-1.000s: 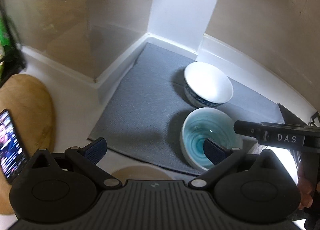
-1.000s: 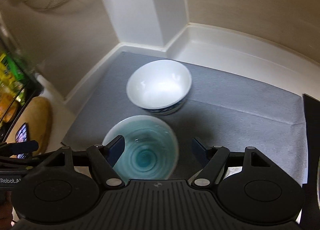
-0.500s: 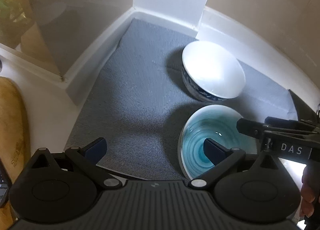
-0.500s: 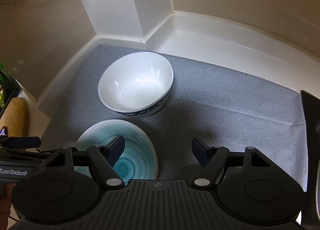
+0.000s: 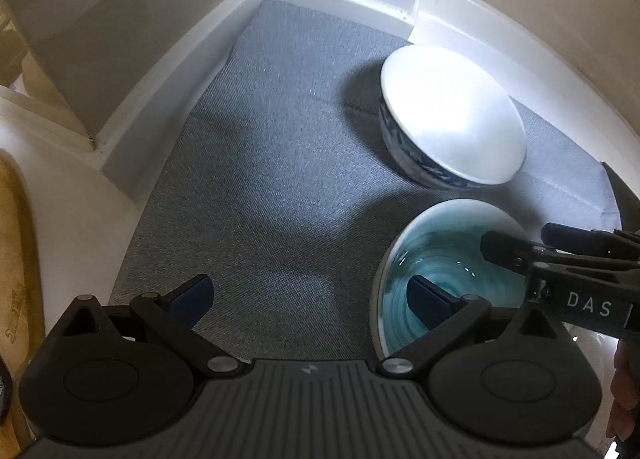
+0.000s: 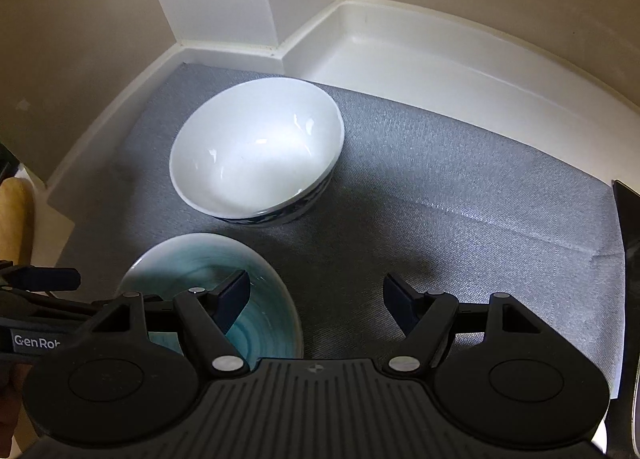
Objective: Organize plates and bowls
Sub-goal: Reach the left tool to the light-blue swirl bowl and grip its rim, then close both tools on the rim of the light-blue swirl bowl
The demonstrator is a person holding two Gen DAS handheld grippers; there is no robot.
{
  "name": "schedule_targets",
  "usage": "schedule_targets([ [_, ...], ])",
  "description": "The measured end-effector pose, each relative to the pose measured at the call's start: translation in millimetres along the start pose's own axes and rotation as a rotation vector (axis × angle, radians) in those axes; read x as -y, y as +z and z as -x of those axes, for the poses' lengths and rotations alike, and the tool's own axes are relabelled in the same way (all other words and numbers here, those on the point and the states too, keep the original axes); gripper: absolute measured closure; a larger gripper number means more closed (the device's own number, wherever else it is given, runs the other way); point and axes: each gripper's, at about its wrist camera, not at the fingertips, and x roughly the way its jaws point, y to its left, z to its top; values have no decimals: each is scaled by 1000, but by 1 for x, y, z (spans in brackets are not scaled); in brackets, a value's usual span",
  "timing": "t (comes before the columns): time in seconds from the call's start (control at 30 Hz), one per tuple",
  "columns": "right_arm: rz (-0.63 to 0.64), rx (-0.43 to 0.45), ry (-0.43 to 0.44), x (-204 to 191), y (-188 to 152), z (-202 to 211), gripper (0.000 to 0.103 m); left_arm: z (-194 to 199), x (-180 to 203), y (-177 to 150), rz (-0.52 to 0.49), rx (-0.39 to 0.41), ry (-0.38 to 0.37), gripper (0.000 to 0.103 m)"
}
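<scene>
Grey mat [image 5: 280,163] is taken as the landmark, spread in the corner of the surface. Over its left part the left hand-held gripper [image 5: 308,295] is held wide with nothing between the jaws. The teal bowl [image 6: 208,283] sits at the mat's near edge, with the white bowl [image 6: 256,147] just behind it. The right hand-held gripper [image 6: 316,301] is spread wide, one finger [image 6: 234,295] over the teal bowl, apparently straddling its rim. If the jaws are closed off-centre, the glazed rim could slip and the bowl be knocked into the white bowl or off the mat.
</scene>
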Motion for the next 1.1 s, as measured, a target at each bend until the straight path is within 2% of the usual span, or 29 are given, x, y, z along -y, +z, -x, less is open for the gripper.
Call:
schedule_targets([
  [0.43, -15, -54, 5, 4, 1, -18, 29, -15, 1, 5, -9, -38, 6, 0],
  [1.0, -6, -75, 4, 1, 0, -21, 33, -18, -2, 8, -19, -57, 10, 0],
  [1.1, -13, -82, 16, 0, -1, -20, 35, -15, -2, 9, -26, -74, -15, 1],
])
